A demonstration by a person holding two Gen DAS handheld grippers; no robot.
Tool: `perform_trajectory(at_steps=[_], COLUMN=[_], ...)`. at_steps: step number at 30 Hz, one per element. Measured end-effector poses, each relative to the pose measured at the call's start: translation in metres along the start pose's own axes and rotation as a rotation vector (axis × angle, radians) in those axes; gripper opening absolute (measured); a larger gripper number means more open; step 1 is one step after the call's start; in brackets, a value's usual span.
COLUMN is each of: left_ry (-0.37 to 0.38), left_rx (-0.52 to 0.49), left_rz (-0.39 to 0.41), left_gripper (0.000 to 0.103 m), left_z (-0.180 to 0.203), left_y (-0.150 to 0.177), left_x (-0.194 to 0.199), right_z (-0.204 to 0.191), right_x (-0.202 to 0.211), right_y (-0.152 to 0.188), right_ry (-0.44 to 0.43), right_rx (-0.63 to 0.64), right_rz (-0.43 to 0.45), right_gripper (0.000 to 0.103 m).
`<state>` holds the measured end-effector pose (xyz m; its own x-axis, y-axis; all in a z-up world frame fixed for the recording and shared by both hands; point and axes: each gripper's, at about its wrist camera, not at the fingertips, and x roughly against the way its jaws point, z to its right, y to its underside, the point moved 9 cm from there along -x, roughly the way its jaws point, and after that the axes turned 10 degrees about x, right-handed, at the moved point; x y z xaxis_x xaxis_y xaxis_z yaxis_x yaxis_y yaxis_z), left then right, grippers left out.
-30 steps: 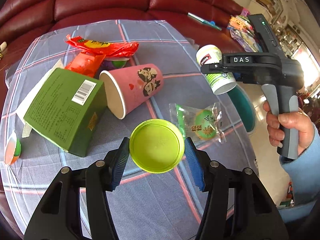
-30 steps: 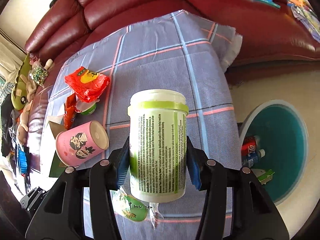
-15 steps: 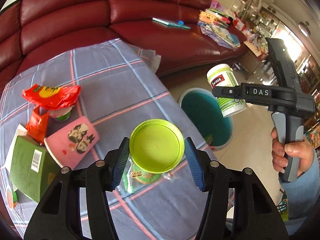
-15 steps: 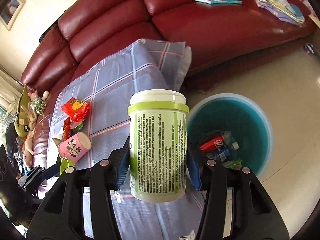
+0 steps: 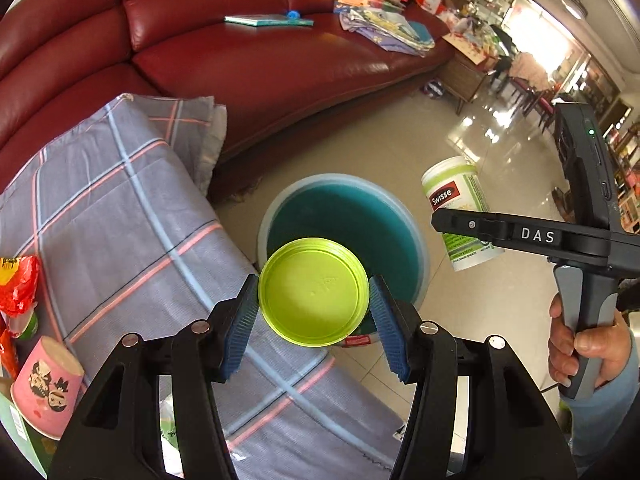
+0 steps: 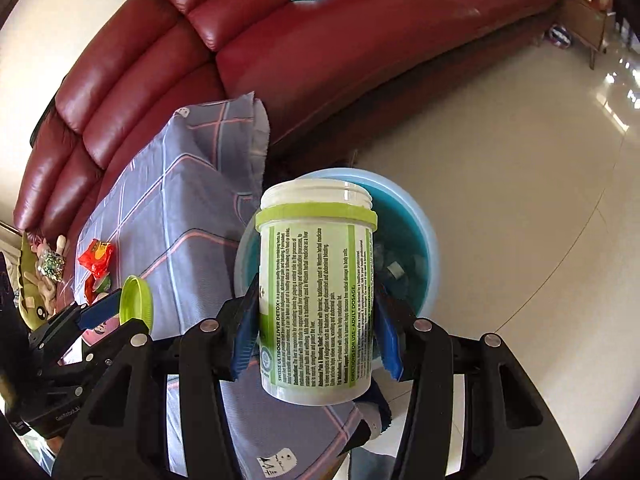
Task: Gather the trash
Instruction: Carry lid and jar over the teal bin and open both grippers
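Note:
My left gripper [image 5: 313,316] is shut on a lime green lid [image 5: 313,291], held above the near rim of a blue-green trash bin [image 5: 416,216] on the floor. My right gripper [image 6: 316,320] is shut on a white and green Swisse jar [image 6: 316,292] without its lid, upright over the bin [image 6: 424,240]. The jar also shows in the left wrist view [image 5: 460,212], to the right of the bin. The left gripper with the lid shows in the right wrist view [image 6: 138,300], over the table edge. Some trash lies in the bin.
A table under a plaid cloth [image 5: 120,220] holds a pink paper cup [image 5: 46,388], a red wrapper [image 5: 18,284] and a green box corner [image 5: 16,428]. A red leather sofa [image 5: 280,60] stands behind with a book and papers. Tiled floor [image 6: 500,140] lies to the right.
Both grippers have swung right, away from the table's trash and toward the bin. The lid and the jar now hang at the bin. Both grips are unchanged.

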<state>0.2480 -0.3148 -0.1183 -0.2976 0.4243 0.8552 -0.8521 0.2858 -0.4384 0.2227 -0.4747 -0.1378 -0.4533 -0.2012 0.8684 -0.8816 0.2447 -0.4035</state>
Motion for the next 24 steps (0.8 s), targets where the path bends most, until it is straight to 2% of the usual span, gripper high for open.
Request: perform_trajectory(at_steps=[6, 11, 15, 16, 24], left_ry=[0.011, -0.009, -0.038, -0.043, -0.046], left_rx=[-0.016, -0.019, -0.010, -0.006, 0.022], left_rz=[-0.055, -0.082, -0.072, -0.067, -0.071], left_gripper=[0.057, 0.060, 0.085, 0.088, 0.093], left_z=[0.014, 0.016, 0.010, 0.008, -0.002], left_y=[-0.003, -0.004, -0.004, -0.004, 0.000], left_x=[-0.037, -0.057, -0.058, -0.057, -0.053], right_z=[0.018, 0.024, 0.027, 0.027, 0.020], right_x=[-0.010, -0.019, -0.026, -0.029, -0.040], right_y=[-0.001, 0.000, 0.002, 0.003, 0.004], right_ry=[0.011, 0.012, 0.012, 0.012, 0.012], right_rx=[-0.025, -0.038, -0.039, -0.039, -0.024], right_rz=[-0.023, -0.040, -0.055, -0.060, -0.083], right_gripper=[0.048, 0.048, 0.048, 0.048, 0.048])
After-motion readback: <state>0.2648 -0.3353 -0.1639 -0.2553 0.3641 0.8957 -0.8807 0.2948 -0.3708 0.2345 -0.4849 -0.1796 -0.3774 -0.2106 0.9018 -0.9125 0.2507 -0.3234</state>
